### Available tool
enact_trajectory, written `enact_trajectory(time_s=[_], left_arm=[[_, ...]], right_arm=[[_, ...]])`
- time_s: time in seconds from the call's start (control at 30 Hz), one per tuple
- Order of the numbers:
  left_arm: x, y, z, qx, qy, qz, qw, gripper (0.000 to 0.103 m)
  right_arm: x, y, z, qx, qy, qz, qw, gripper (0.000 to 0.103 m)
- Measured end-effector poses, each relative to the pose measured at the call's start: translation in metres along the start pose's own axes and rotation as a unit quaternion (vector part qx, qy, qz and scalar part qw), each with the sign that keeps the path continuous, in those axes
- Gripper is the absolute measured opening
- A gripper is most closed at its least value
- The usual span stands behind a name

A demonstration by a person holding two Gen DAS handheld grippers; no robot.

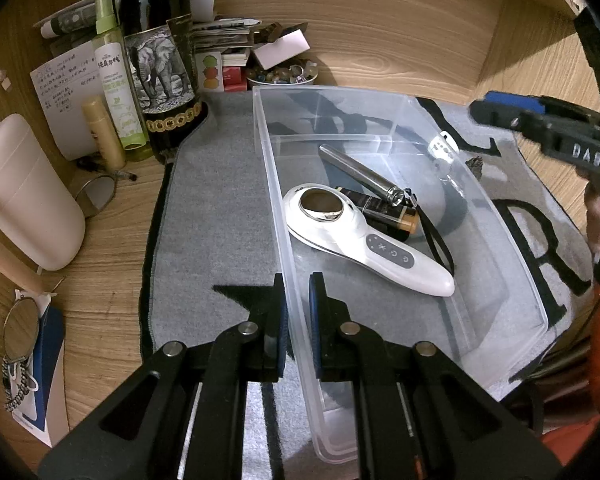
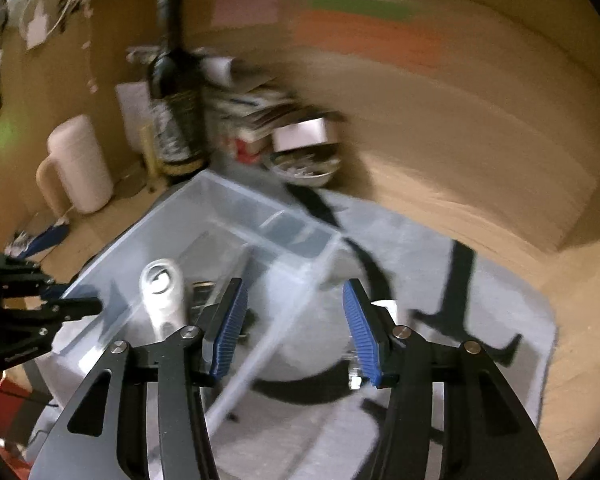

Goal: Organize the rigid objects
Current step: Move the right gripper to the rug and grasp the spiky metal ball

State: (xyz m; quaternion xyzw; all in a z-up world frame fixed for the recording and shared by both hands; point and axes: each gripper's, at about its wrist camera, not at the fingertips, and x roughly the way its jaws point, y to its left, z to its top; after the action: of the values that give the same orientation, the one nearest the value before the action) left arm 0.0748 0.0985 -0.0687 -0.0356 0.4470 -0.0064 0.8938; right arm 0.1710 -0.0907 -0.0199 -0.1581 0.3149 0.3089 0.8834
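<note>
**Bin pinned at its edge, free gripper empty above it**

Nearest the left wrist camera is the left gripper [image 1: 298, 312], its two pads drawn together on the near wall of the clear plastic bin [image 1: 512, 264], one finger outside and one inside. That clamp looks meant to steady the bin. The bin sits on a grey mat [image 1: 220, 200] that covers much of the wooden desk [image 1: 100, 300].

Inside the bin, from biggest down: a white handheld device [image 1: 360, 236] with a round metal head lies slantwise across the floor; a silver flashlight [image 1: 360, 174] lies behind it, its black wrist strap [image 1: 436, 236] trailing toward the near side; a dark battery with a copper end [image 1: 388, 216] is wedged between the two, touching both. Just outside the far wall a small white piece [image 1: 444, 148] and a dark lump [image 1: 475, 166] rest on the mat, apparently not yet collected.

The right gripper [image 2: 294, 328] hangs over the bin's right side with its blue pads well apart and nothing between them. Its view is heavily smeared.

Risks, as I judge them: the thin wall may flex or slip from the left pinch, letting the bin skid on the mat. A hurried reach for the small pieces could knock the bin's rim. The tall dark bottle [image 1: 160, 60] stands close to the bin's far corner and could be tipped by a shove.
</note>
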Motion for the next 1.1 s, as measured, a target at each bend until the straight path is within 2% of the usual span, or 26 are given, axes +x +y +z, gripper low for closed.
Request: enact_trajectory(time_s=[0.2,0.5,0.63,0.7,0.87,1.1], left_arm=[[0.000,0.000,0.000,0.000,0.001,0.001,1.0000,0.009],[0.000,0.000,0.000,0.000,0.001,0.001,1.0000,0.009],[0.000,0.000,0.000,-0.001,0.000,0.001,1.0000,0.009],[0.000,0.001,0.000,-0.002,0.000,0.000,1.0000,0.009],[0.000,0.001,-0.001,-0.002,0.000,0.001,1.0000,0.009],[0.000,0.001,0.000,-0.002,0.000,0.001,1.0000,0.009]], right_arm=[[-0.005,-0.042,-0.007,0.039,-0.001,-0.033,0.999,0.051],[0.039,-0.083,-0.042,0.090,0.062,-0.057,0.992,0.052],[0.053,-0.096,-0.056,0.102,0.076,-0.074,0.989,0.052],[0.058,-0.100,-0.060,0.106,0.085,-0.076,0.988,0.050],[0.070,-0.103,-0.068,0.109,0.103,-0.062,0.987,0.027],[0.067,-0.097,-0.067,0.094,0.091,-0.063,0.989,0.027]])
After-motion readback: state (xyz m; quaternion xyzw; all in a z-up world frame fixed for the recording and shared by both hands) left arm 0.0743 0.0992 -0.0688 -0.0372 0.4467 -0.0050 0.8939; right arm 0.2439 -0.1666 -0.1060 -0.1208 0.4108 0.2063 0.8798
